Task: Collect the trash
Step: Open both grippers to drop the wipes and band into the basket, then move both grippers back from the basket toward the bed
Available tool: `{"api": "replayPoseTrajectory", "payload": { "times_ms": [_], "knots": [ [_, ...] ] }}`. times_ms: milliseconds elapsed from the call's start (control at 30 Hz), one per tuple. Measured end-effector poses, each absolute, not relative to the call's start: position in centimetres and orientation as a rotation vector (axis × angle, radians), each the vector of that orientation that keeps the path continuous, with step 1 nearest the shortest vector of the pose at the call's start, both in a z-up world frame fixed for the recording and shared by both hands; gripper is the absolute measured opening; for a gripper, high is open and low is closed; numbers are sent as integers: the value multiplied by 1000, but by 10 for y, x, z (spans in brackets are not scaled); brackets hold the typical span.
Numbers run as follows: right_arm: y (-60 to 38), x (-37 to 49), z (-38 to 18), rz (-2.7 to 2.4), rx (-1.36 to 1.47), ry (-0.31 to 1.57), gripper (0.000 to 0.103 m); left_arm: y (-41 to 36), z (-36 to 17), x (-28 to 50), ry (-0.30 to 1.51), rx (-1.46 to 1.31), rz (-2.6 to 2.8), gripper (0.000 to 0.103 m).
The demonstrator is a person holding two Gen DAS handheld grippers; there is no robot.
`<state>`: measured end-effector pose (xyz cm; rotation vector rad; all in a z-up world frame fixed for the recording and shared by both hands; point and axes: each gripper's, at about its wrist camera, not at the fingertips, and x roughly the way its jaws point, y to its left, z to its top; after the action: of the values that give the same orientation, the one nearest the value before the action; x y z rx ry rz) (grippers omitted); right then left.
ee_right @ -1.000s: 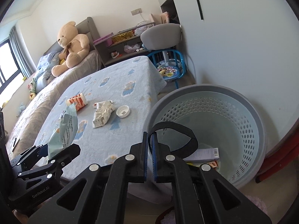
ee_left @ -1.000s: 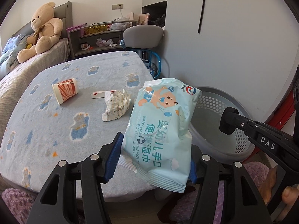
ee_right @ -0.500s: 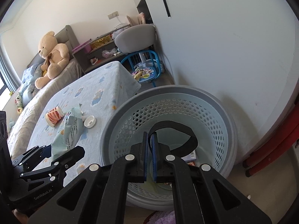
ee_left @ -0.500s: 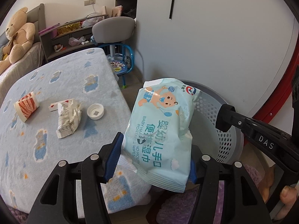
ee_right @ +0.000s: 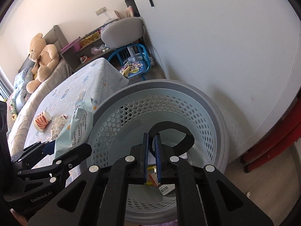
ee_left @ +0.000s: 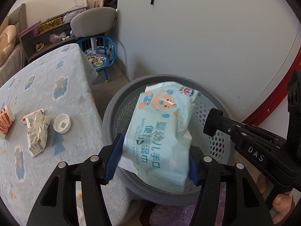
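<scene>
Swung from over the tabletop, the left tool now pinches the wipes pack above the basket; the right tool clamps a black strap.

Left wrist view: looks forward and down along the left tool, close above the basket. Right wrist view: looks steeply into the same basket from beside it. Both share the basket and the bed.
</scene>
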<state>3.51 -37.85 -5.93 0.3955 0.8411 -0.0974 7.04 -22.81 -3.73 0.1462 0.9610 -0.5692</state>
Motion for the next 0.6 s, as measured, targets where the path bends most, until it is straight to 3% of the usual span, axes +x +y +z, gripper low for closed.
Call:
{"api": "replayPoseTrajectory", "payload": {
  "times_ms": [100, 133, 167, 400, 600],
  "knots": [
    [-383, 33, -58, -111, 412, 826, 35, -227, -36, 73, 960, 144, -555, 69],
    [-384, 31, -58, -114, 416, 818, 45, -226, -36, 74, 957, 143, -552, 70],
    [-385, 30, -57, -119, 415, 812, 48, -226, -35, 73, 955, 143, -550, 70],
    [-387, 25, -57, -123, 420, 817, 50, -219, -32, 68, 937, 136, -518, 70],
    [-381, 18, -58, -120, 411, 817, 57, -210, -26, 63, 908, 127, -482, 73]
  ]
}}
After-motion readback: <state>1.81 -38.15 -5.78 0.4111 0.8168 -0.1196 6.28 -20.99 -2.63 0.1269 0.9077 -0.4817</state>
